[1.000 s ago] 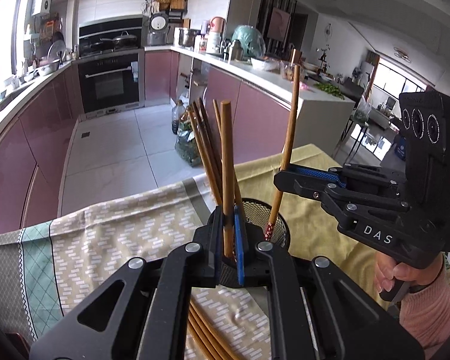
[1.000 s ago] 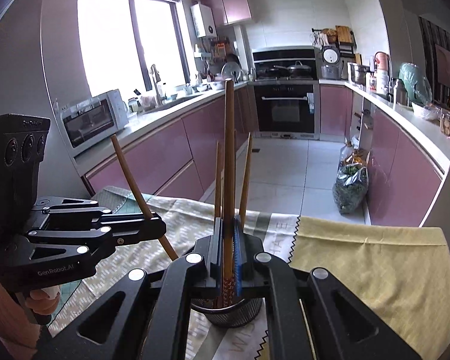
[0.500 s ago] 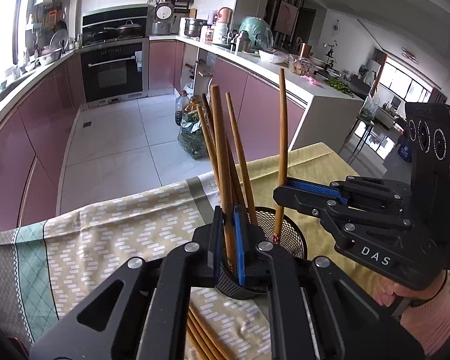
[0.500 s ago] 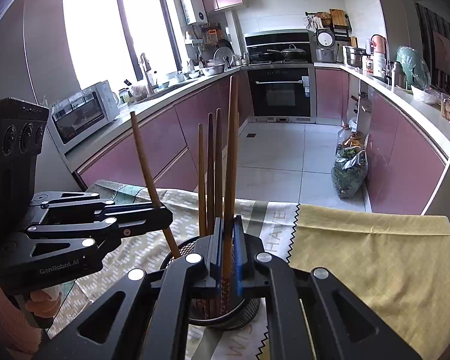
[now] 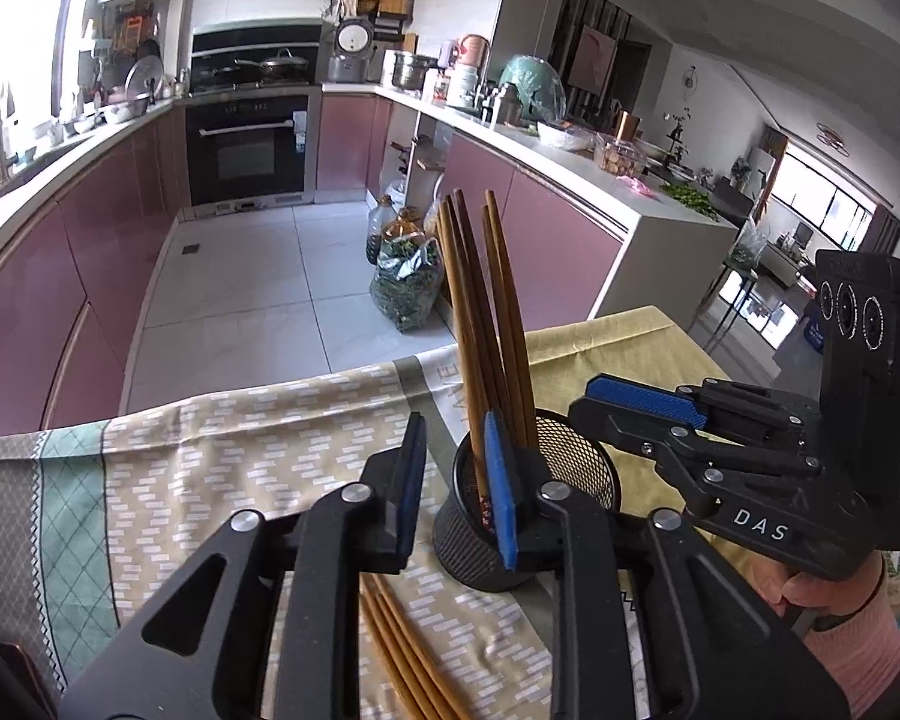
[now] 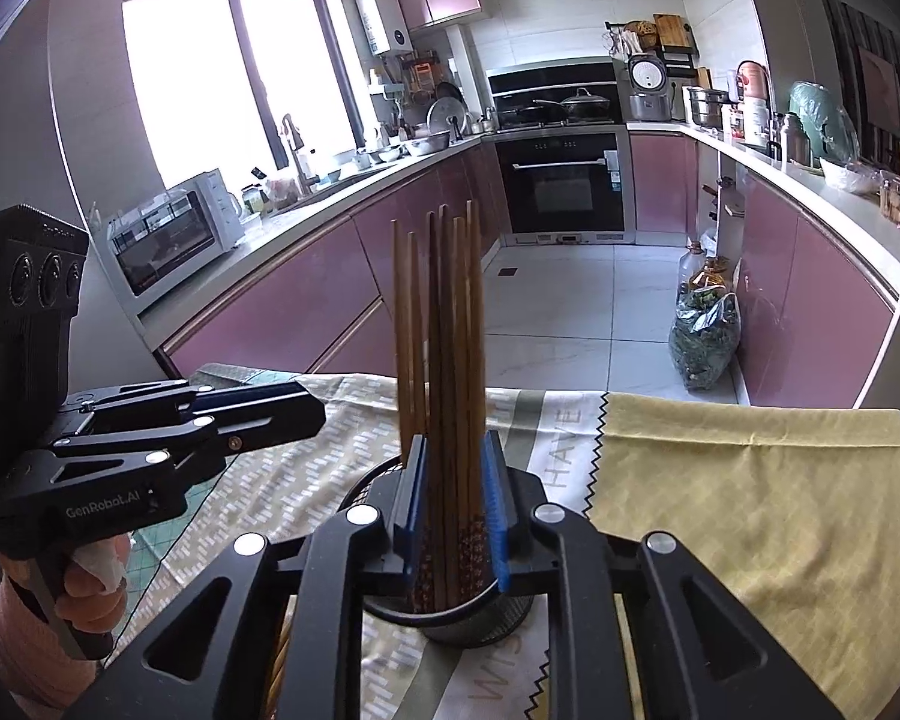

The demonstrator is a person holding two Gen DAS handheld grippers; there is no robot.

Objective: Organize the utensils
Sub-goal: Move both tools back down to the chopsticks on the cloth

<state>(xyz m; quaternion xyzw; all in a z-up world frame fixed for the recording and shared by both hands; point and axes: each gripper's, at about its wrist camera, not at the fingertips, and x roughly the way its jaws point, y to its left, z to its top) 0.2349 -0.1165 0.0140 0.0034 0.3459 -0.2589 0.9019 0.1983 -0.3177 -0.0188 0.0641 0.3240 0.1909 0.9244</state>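
Observation:
A black mesh cup (image 5: 576, 456) stands on the table with several brown chopsticks (image 5: 480, 312) upright in it. My left gripper (image 5: 456, 486) hovers at the cup's near left rim. Its jaws are opening, and one chopstick stands free just inside the right pad. Beneath it, more loose chopsticks (image 5: 402, 648) lie on the cloth. My right gripper (image 6: 455, 504) sits over the cup (image 6: 480, 624), jaws opening. The chopsticks (image 6: 444, 330) stand between its pads untouched. Each view shows the other gripper: right gripper (image 5: 591, 408), left gripper (image 6: 312, 414).
A patterned tablecloth (image 5: 222, 468) covers the left of the table and a yellow cloth (image 6: 750, 480) the right. The far table edge drops to a tiled kitchen floor. A bag of greens (image 6: 702, 336) stands by pink cabinets. A person's hands hold both gripper handles.
Both grippers were shut on a chopstick each. Both have opened, and those chopsticks now stand in the cup with the others. The left gripper shifted slightly left of the cup.

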